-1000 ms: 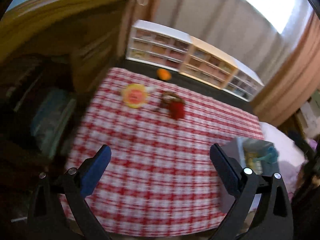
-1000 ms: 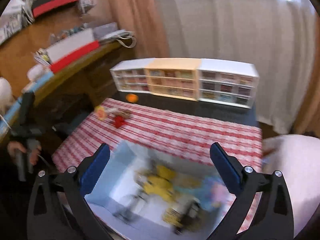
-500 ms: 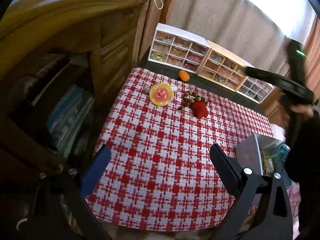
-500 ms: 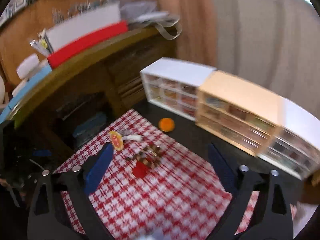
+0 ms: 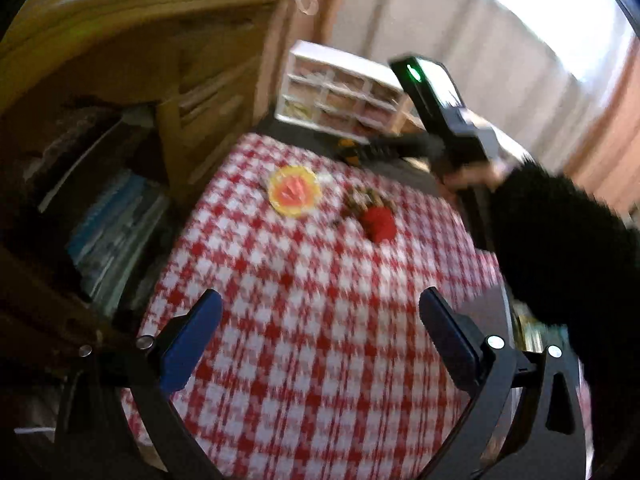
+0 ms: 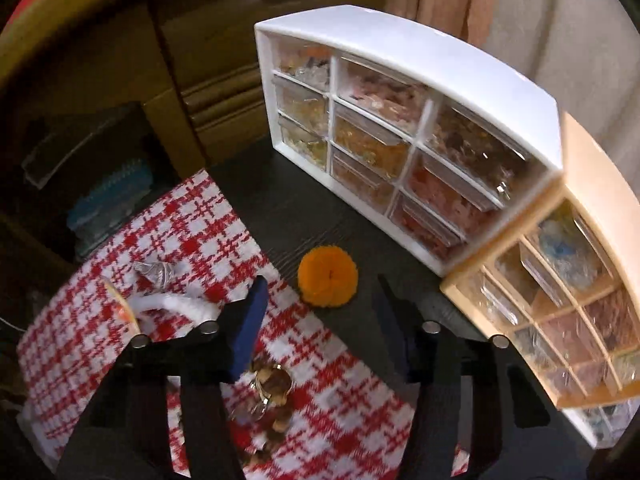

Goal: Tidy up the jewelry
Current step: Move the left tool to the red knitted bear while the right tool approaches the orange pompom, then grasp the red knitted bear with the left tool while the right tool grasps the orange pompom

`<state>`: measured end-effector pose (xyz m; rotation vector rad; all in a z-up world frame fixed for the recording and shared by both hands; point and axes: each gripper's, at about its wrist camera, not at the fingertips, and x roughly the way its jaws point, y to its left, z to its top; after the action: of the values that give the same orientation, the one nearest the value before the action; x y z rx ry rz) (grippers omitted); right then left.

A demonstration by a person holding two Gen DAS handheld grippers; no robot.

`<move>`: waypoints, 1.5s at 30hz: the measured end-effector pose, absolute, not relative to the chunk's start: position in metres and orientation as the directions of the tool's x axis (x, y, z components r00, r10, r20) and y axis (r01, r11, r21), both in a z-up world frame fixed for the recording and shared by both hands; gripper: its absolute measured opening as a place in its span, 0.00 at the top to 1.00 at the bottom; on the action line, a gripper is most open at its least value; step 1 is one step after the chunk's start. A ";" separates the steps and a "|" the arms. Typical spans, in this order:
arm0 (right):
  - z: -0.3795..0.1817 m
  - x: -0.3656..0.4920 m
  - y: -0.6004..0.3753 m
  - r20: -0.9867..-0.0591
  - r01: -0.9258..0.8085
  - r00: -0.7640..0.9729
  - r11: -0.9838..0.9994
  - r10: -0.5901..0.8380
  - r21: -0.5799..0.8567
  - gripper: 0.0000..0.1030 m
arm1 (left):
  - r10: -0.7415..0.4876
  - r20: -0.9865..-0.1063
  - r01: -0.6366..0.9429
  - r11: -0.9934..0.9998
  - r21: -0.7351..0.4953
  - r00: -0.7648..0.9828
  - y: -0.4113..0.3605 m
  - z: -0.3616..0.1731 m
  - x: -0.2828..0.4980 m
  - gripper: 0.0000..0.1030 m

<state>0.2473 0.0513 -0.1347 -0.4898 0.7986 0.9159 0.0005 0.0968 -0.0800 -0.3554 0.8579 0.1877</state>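
My right gripper (image 6: 320,296) is open and empty, hovering just above an orange pom-pom (image 6: 327,275) on the dark table in front of a white drawer organizer (image 6: 404,128). A brown bead bracelet (image 6: 272,392) lies on the checkered cloth below the left finger. My left gripper (image 5: 316,328) is open and empty over the red checkered cloth (image 5: 320,340), far from the items. In the left wrist view a yellow-orange flower piece (image 5: 294,190), a red piece with the beads (image 5: 378,222) and the right gripper's body (image 5: 440,108) show.
A beige drawer organizer (image 6: 568,296) stands right of the white one. A wooden desk (image 5: 120,60) rises at the left. A white cord and silver piece (image 6: 160,280) lie on the cloth. A box with items (image 5: 532,332) is at the right edge.
My right gripper has moved forward and down to the orange pom-pom near the white organizer. The left gripper has shifted slightly; its view now shows the right gripper over the far table.
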 end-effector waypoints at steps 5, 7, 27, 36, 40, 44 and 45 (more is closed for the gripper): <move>-0.142 0.253 0.056 -0.791 -0.855 0.349 0.516 0.502 -0.050 0.62 | 0.032 -0.772 -0.387 0.878 -0.282 0.635 0.100 -0.091 0.048 0.05; -0.144 0.256 0.056 -0.792 -0.858 0.342 0.511 0.507 -0.043 0.64 | 0.028 -0.776 -0.392 0.874 -0.287 0.630 0.094 -0.095 0.069 0.05; -0.152 0.273 0.061 -0.796 -0.889 0.292 0.458 0.529 -0.022 0.70 | 0.062 -0.863 -0.382 0.911 -0.157 0.502 0.048 -0.154 0.133 0.34; -0.152 0.276 0.059 -0.786 -0.877 0.302 0.481 0.539 -0.007 0.76 | 0.074 -0.853 -0.324 0.939 -0.115 0.517 0.033 -0.155 0.141 0.69; -0.151 0.270 0.057 -0.795 -0.880 0.307 0.475 0.524 -0.027 0.76 | 0.051 -0.852 -0.326 0.935 -0.143 0.521 0.037 -0.157 0.140 0.69; -0.144 0.260 0.053 -0.793 -0.879 0.321 0.474 0.517 -0.047 0.76 | 0.021 -0.854 -0.325 0.929 -0.175 0.520 0.040 -0.153 0.127 0.69; -0.141 0.258 0.052 -0.791 -0.877 0.327 0.478 0.517 -0.050 0.76 | 0.016 -0.855 -0.321 0.930 -0.177 0.518 0.042 -0.152 0.124 0.69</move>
<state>0.2577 0.0518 -0.1406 -0.5289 0.7962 0.9705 0.1238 0.0416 -0.1519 -0.3338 1.0108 0.2067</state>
